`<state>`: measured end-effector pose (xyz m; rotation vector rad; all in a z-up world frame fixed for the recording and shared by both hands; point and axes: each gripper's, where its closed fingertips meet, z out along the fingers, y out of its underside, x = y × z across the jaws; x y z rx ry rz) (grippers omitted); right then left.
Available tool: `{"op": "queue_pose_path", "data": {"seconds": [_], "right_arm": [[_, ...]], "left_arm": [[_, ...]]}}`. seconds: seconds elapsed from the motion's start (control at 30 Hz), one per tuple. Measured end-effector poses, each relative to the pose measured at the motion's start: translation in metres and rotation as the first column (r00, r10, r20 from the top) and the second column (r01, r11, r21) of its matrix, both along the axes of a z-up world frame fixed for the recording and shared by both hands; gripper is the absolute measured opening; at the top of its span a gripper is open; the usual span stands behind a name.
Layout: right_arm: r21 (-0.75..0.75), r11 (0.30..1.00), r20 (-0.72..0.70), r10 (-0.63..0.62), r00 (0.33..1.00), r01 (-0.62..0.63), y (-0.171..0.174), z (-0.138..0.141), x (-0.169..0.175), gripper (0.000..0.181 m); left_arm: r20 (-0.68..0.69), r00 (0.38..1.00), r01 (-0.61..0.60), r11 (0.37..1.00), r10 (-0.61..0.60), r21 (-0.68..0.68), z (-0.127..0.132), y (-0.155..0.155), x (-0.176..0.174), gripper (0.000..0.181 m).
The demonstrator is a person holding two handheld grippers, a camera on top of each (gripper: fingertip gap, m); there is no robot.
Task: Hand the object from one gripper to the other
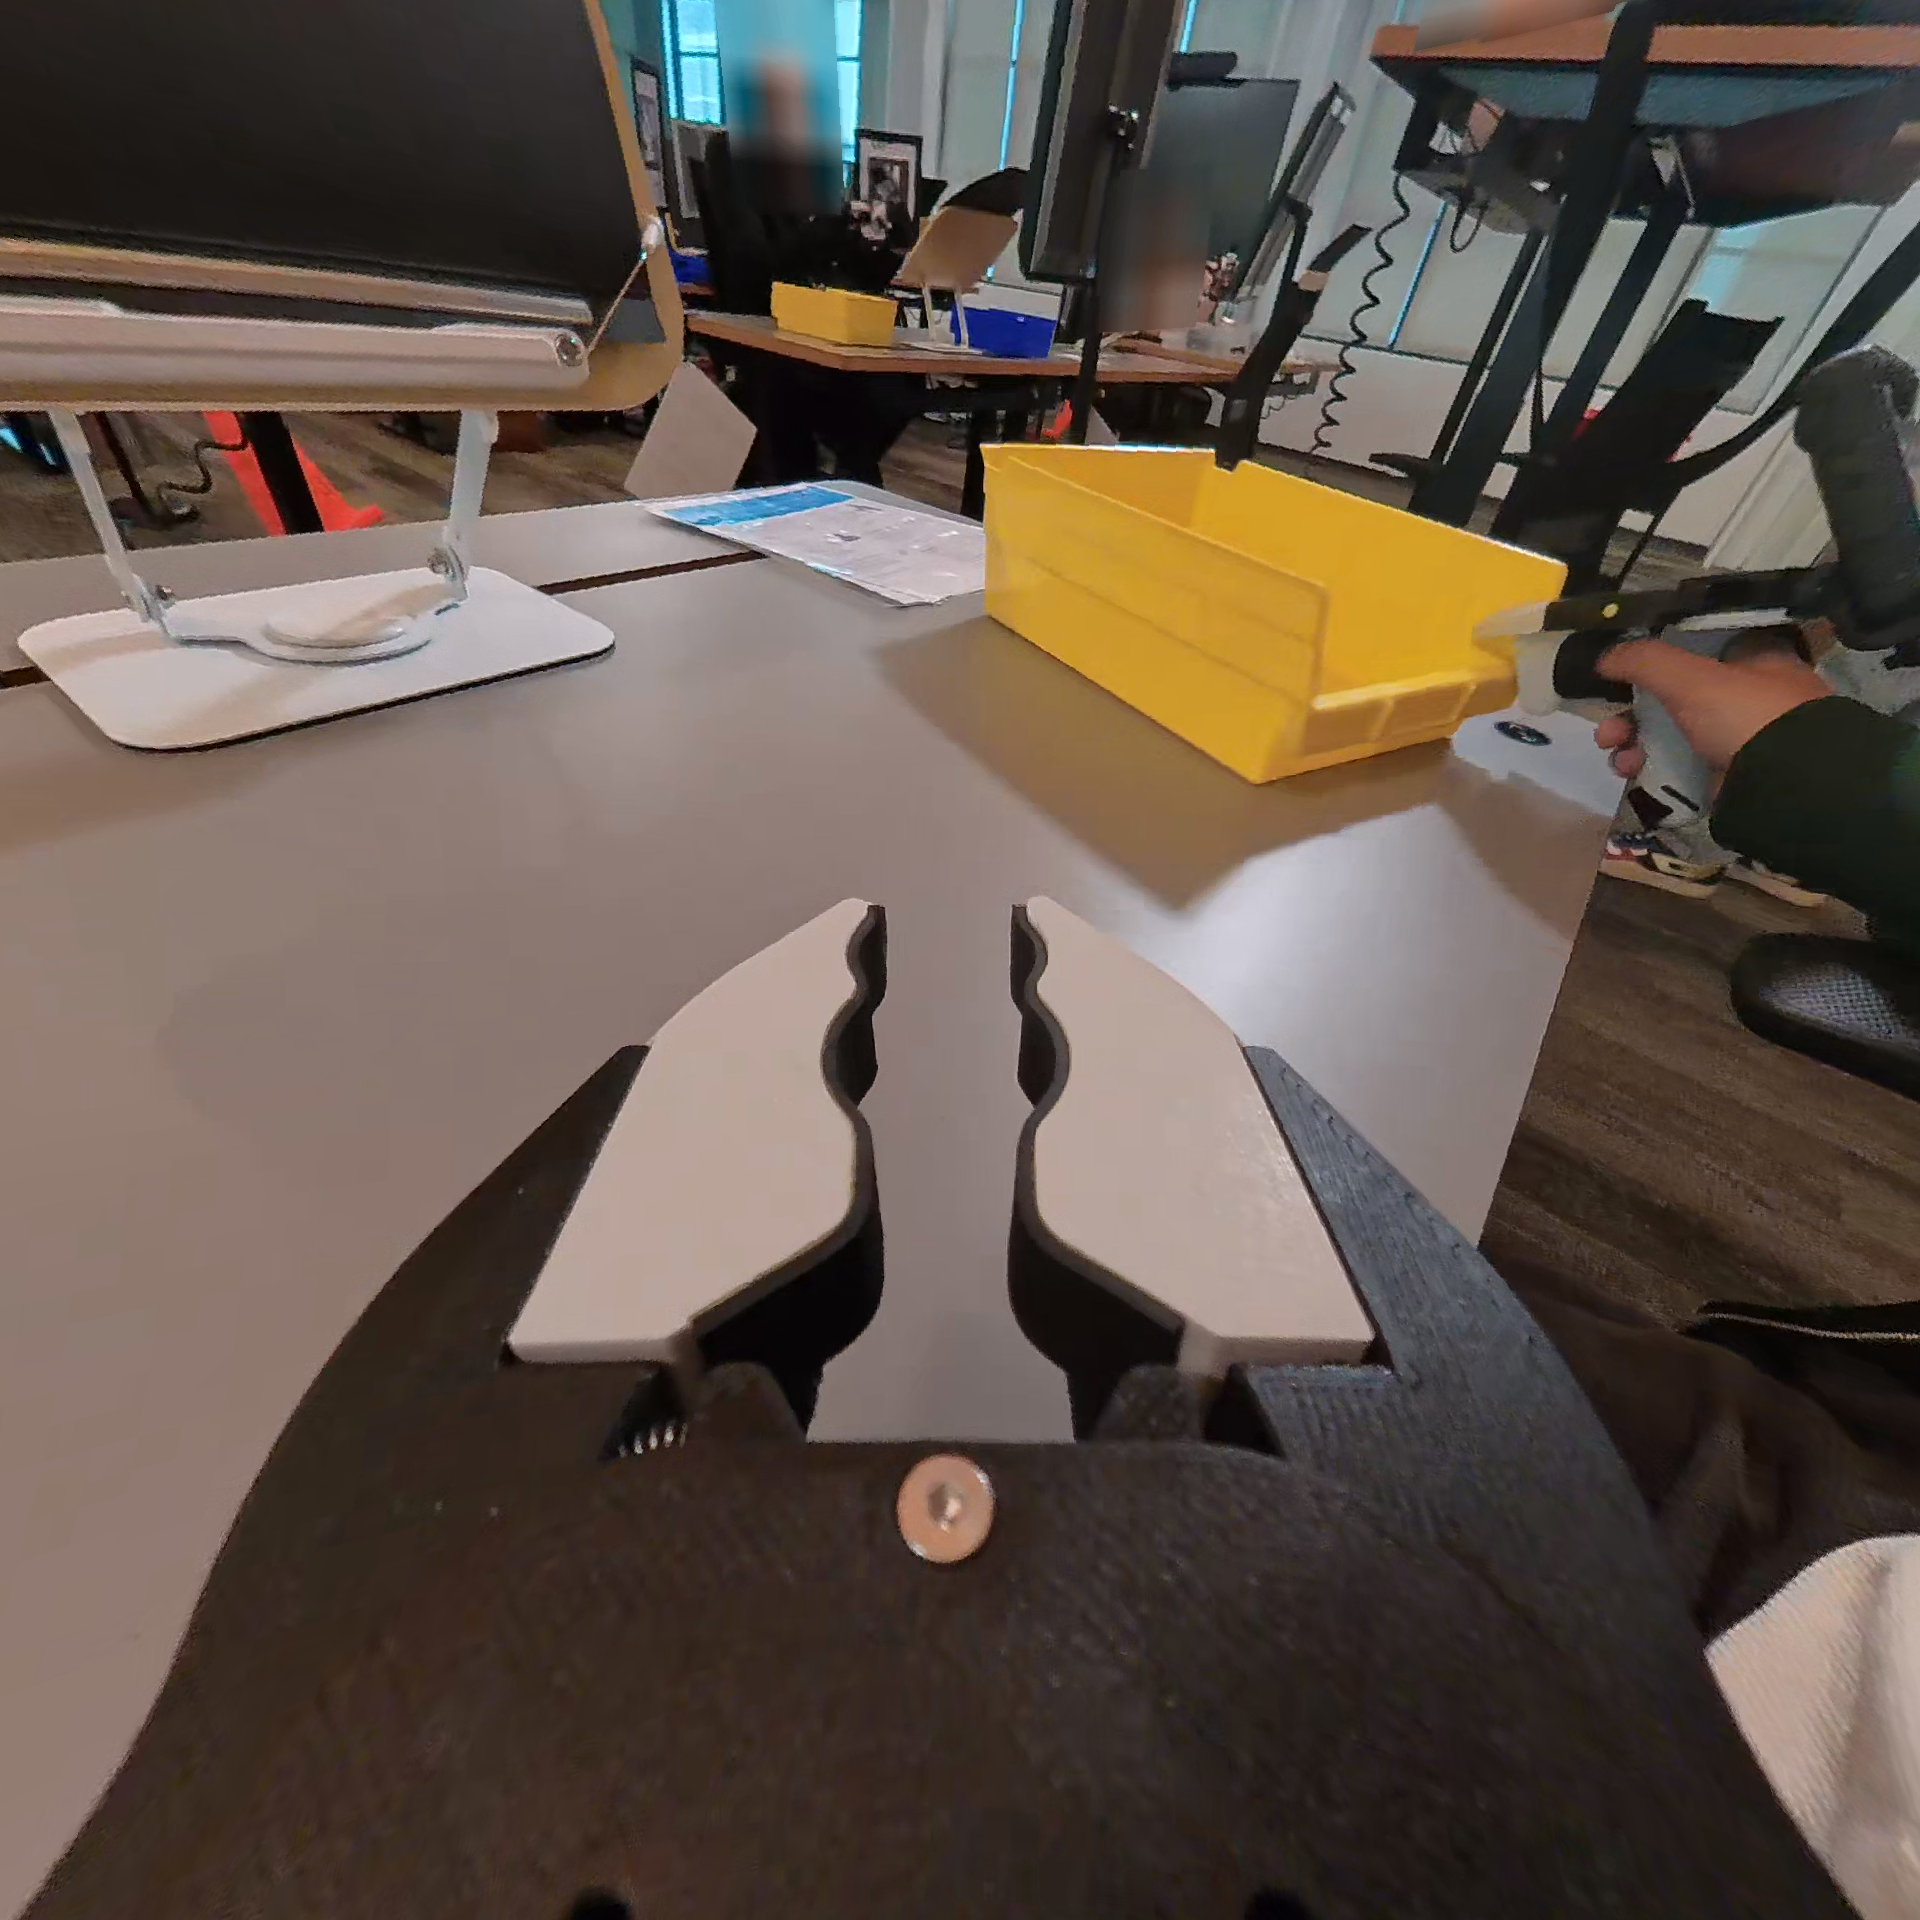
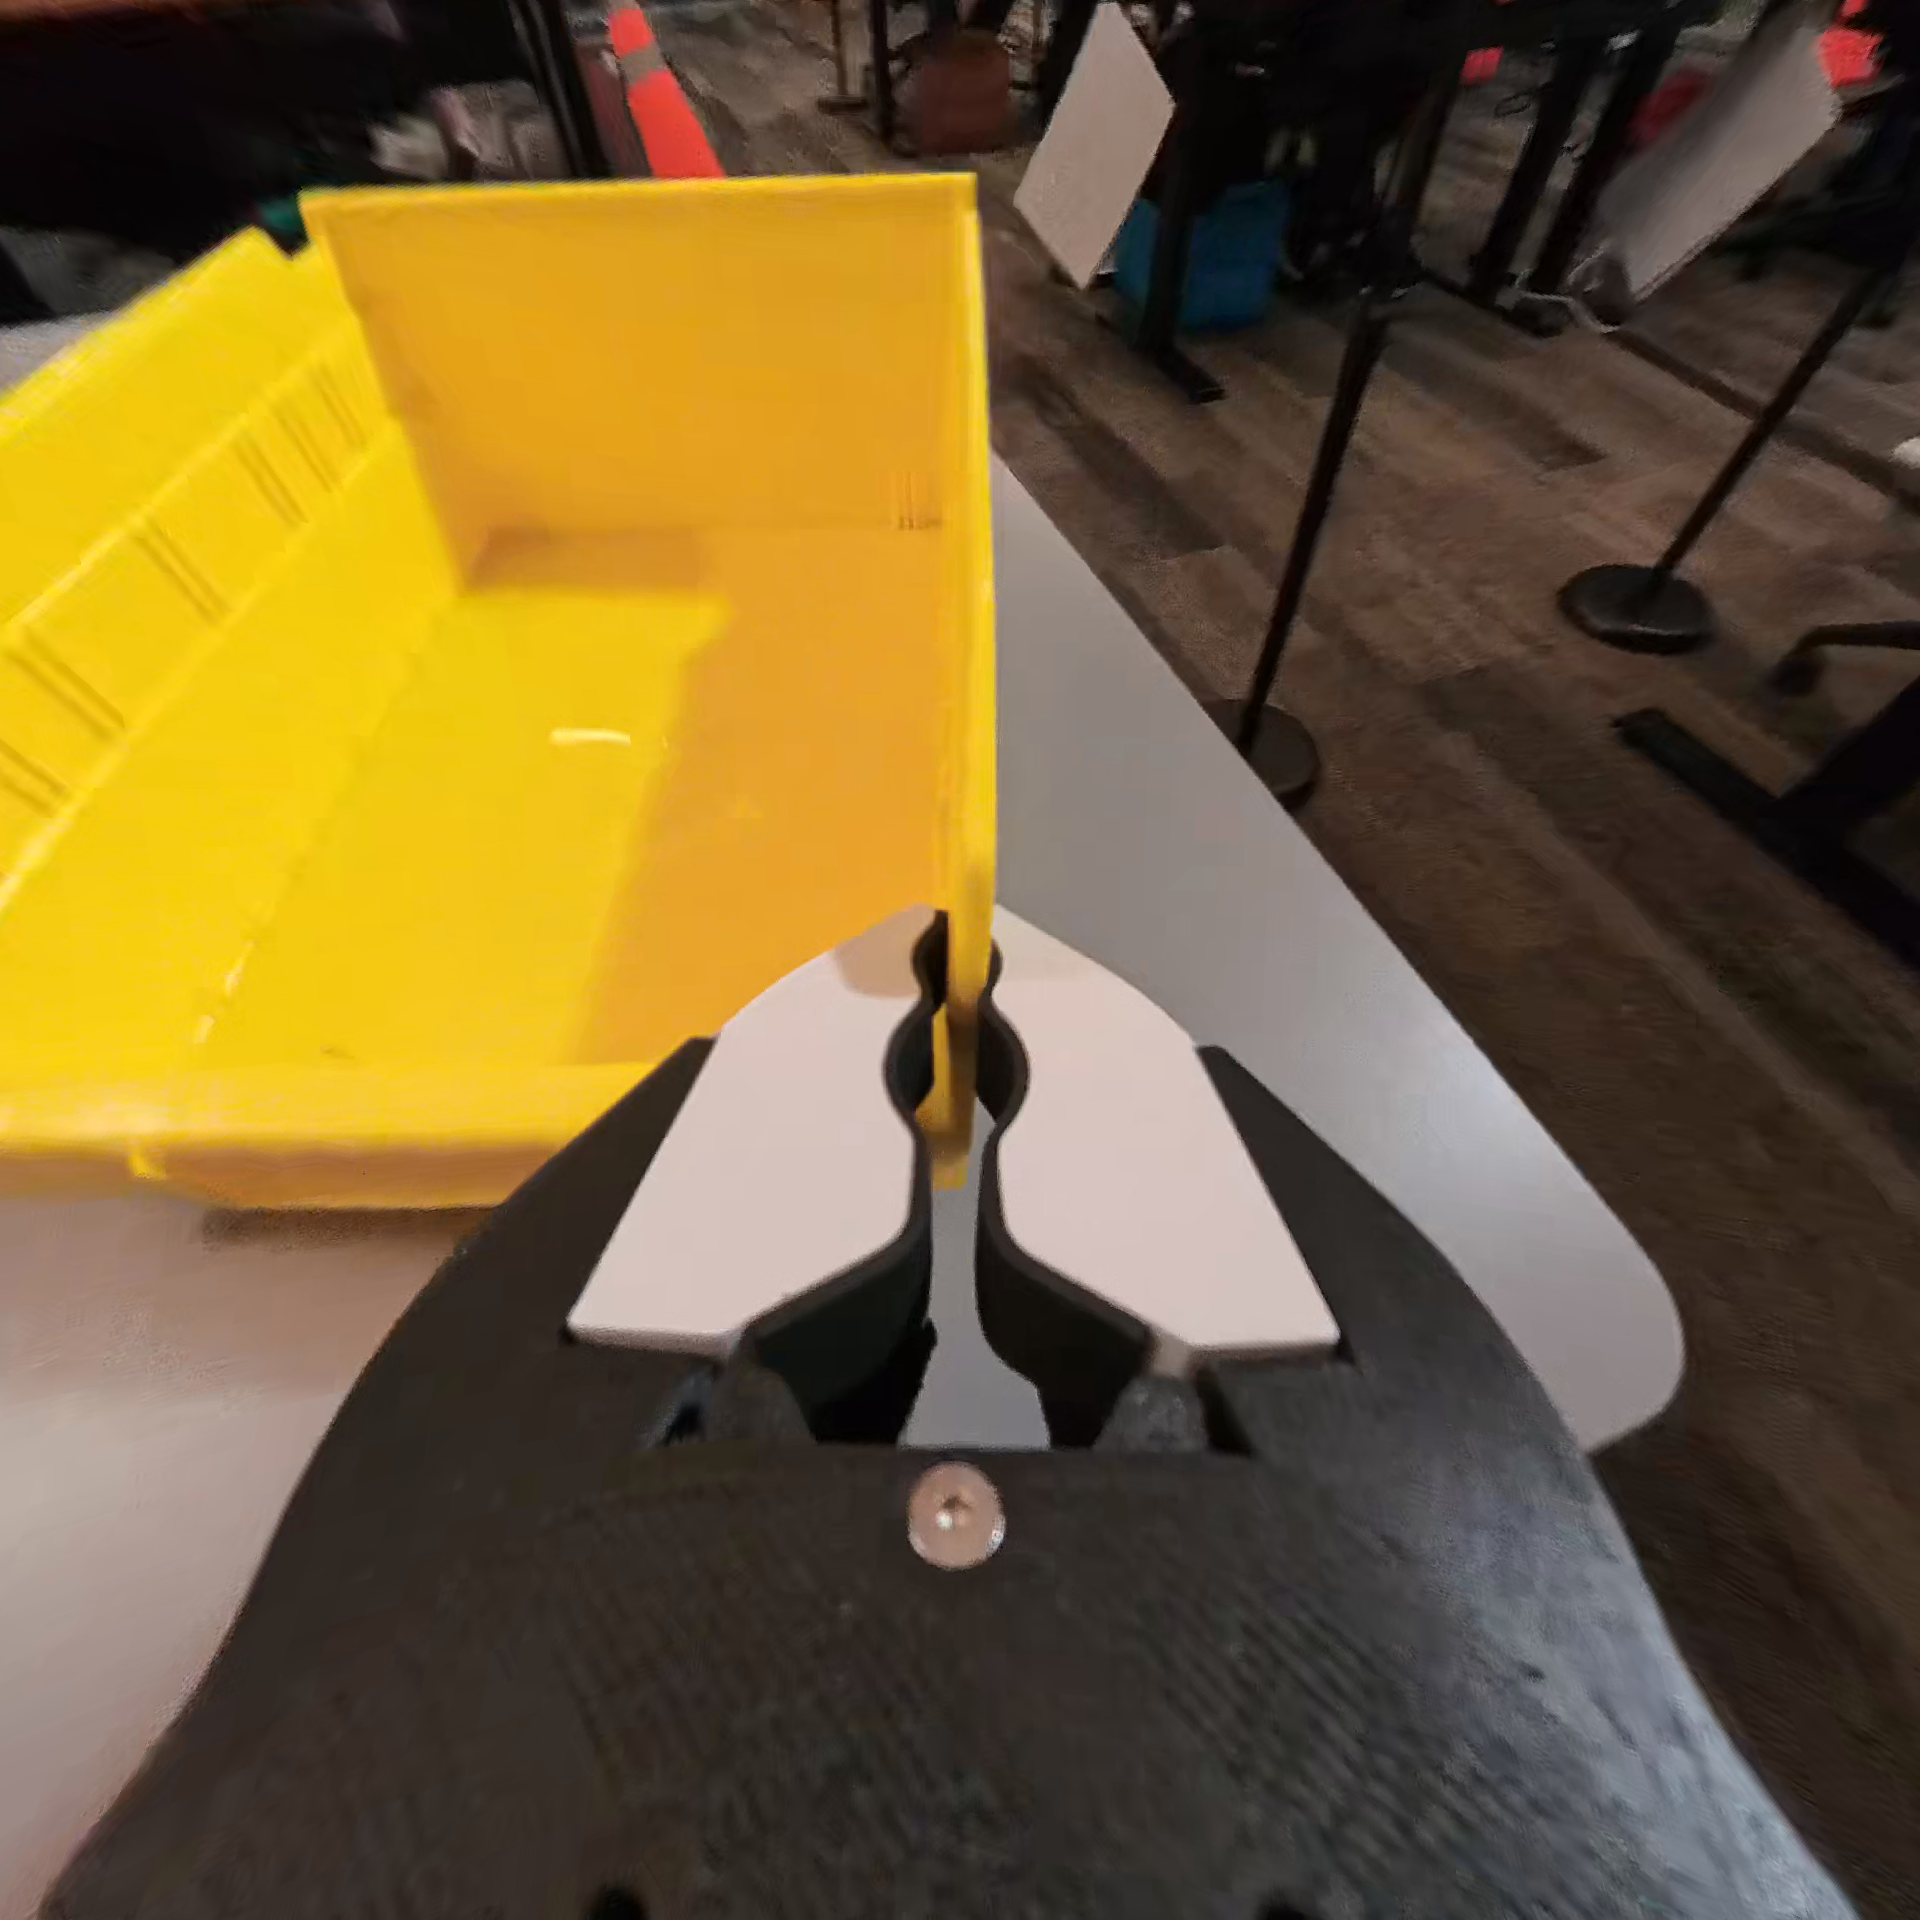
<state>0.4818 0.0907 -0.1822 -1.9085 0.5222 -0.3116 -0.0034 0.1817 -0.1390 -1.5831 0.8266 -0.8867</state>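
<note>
A yellow plastic bin (image 1: 1247,603) sits at the right end of the grey table (image 1: 520,987), and its inside looks bare in the right wrist view (image 2: 520,779). My right gripper (image 2: 961,935) is shut on the bin's right side wall near the front corner, one finger inside and one outside. The left wrist view shows the same gripper (image 1: 1507,623) at the bin's right corner, held by a hand. My left gripper (image 1: 948,920) is open and empty, hovering over the table well in front and to the left of the bin. I cannot tell whether the bin is lifted off the table.
A white stand base (image 1: 312,655) with a raised screen stands at the back left. A printed sheet (image 1: 831,535) lies behind the bin. The table's right edge (image 1: 1538,1039) drops to the floor, with a black chair (image 1: 1839,997) and stanchion posts (image 2: 1278,748) beyond. Left tips to right tips: about 50 cm.
</note>
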Motion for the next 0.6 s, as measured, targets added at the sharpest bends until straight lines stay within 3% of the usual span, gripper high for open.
{"op": "queue_pose_path", "data": {"seconds": [0.13,0.27,0.33,0.43,0.6], "right_arm": [[0.142,0.979,-0.105,0.164,0.981,-0.148,0.003,0.004,0.013,0.006],[0.101,0.951,-0.065,0.299,0.952,-0.292,0.003,0.001,0.007,0.007],[0.090,0.937,-0.043,0.342,0.939,-0.337,0.002,0.001,0.001,0.007],[0.105,0.911,-0.063,0.407,0.911,-0.400,-0.001,0.001,-0.008,0.006],[0.095,0.913,-0.068,0.403,0.913,-0.396,0.004,0.002,-0.008,0.003]], "left_arm": [[-0.018,1.000,-0.010,0.999,0.009,-0.043,-0.008,0.008,-0.003,0.023],[0.002,1.000,-0.007,0.992,0.007,-0.125,-0.014,0.013,-0.007,0.015],[0.035,0.999,0.015,0.983,-0.008,-0.186,-0.015,0.016,-0.005,0.012],[0.073,0.997,0.042,0.968,-0.025,-0.249,-0.019,0.025,0.002,0.030],[0.082,0.994,0.098,0.935,-0.074,-0.341,-0.028,0.044,0.012,0.032]]}}
